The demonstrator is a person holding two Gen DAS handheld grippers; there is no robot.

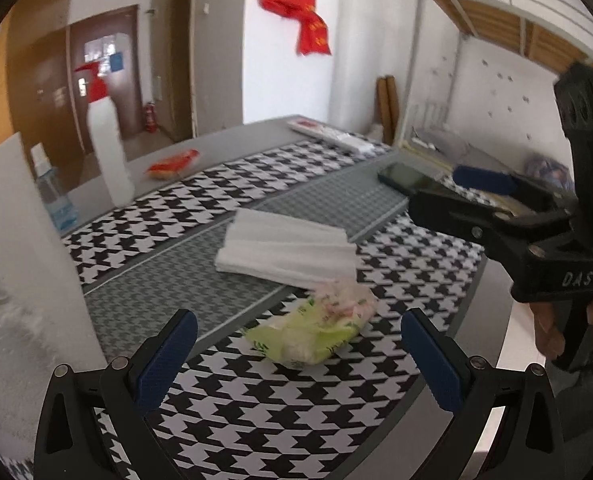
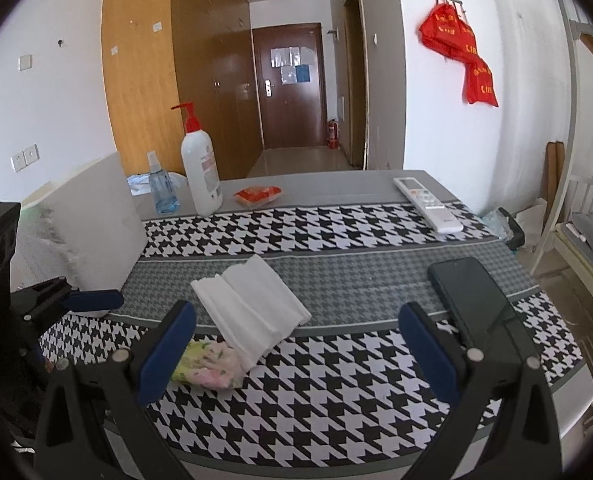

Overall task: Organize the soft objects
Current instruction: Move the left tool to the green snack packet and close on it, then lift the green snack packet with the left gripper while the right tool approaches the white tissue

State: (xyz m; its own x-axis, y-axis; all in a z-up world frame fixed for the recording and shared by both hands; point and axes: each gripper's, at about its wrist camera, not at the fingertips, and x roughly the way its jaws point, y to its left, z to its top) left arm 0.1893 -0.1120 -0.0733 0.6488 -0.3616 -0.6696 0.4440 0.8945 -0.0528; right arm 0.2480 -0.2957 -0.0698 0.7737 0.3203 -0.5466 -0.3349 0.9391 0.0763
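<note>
Left gripper (image 1: 298, 354) spread wide, empty; green tissue pack (image 1: 316, 330) just ahead between the pads, long axis slanting across them; nearer this hand. Right gripper (image 2: 296, 350) likewise wide, empty; folded white cloth (image 2: 250, 306) ahead-left, touching the pack, mid-table. White box (image 2: 92, 224) at left edge, contents unseen.

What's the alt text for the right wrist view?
The open right gripper hovers over a houndstooth tablecloth, facing a folded white cloth that touches a green floral tissue pack. A black phone lies to the right; bottles and a remote sit farther back.
</note>
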